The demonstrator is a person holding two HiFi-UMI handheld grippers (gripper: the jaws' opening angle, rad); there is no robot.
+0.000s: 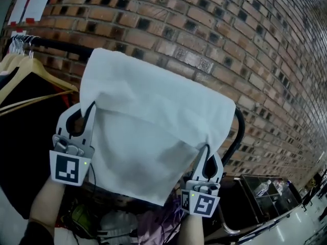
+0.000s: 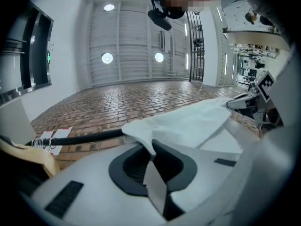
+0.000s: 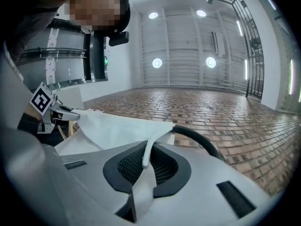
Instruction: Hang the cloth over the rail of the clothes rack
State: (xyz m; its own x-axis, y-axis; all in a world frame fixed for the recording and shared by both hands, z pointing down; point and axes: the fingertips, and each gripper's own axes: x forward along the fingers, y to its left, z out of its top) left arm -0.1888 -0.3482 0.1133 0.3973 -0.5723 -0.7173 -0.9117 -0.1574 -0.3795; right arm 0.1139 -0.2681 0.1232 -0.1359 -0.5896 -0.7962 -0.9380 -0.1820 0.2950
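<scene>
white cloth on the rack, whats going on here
A person is hanging a white cloth in front of a brick wall. The left gripper and the right gripper are each shut on one side of the cloth. Its upper part is draped over the black rail. Neither gripper has let go yet. Wooden hangers hang on the rail to the left.
</scene>
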